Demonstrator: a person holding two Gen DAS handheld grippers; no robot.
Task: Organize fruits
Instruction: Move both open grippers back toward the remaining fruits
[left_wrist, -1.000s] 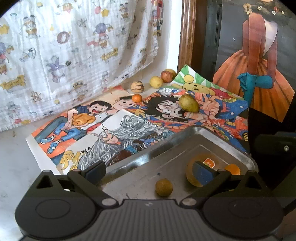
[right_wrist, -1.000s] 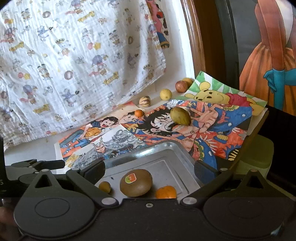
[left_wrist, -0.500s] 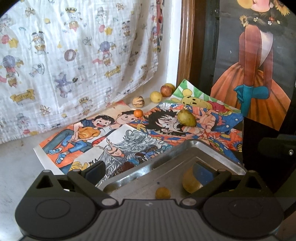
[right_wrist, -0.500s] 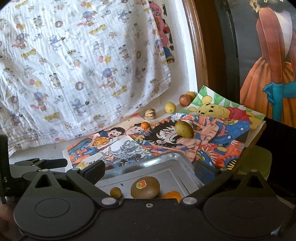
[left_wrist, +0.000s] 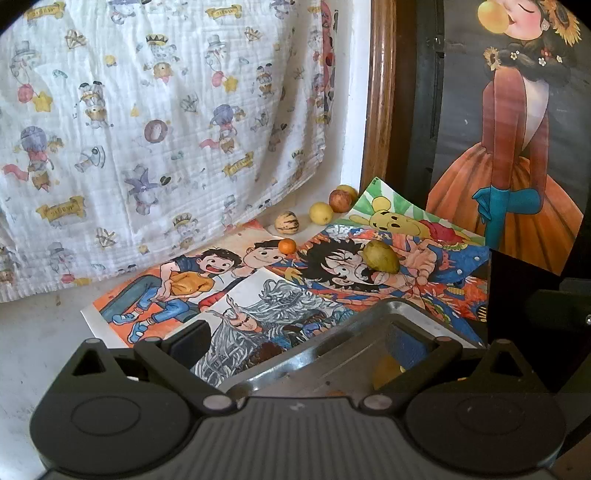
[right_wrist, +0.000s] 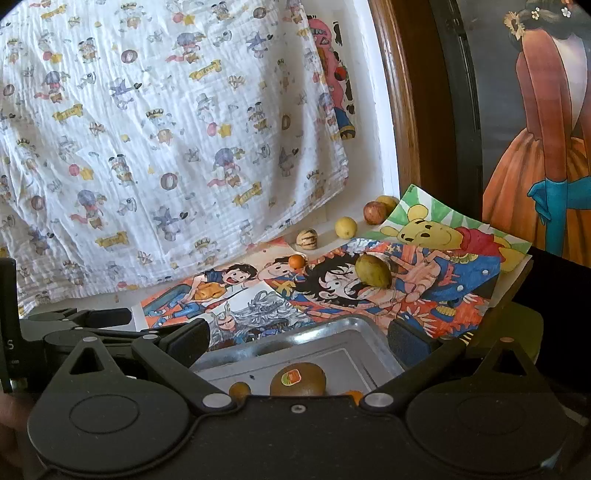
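Observation:
A metal tray (right_wrist: 325, 332) lies in front of both grippers; it holds a brown kiwi with a sticker (right_wrist: 297, 379) and small orange fruits (right_wrist: 239, 388). Further off, a green pear (left_wrist: 381, 256) and a small orange (left_wrist: 287, 246) rest on cartoon posters. A striped fruit (left_wrist: 287, 222), a yellow fruit (left_wrist: 321, 212) and a red apple (left_wrist: 340, 199) line the wall. My left gripper (left_wrist: 299, 341) hangs open above the tray's rim (left_wrist: 369, 314), holding nothing. My right gripper (right_wrist: 299, 338) is open too, empty, over the tray.
A patterned white cloth (left_wrist: 147, 129) hangs behind the posters. A wooden frame (left_wrist: 378, 92) and a dark panel with a painted figure (left_wrist: 517, 147) stand at the right. The left gripper's body (right_wrist: 74, 325) shows at the left of the right wrist view.
Both grippers have drawn back and tilted up from the tray, so its fruits have slid low in view. Both stay open.

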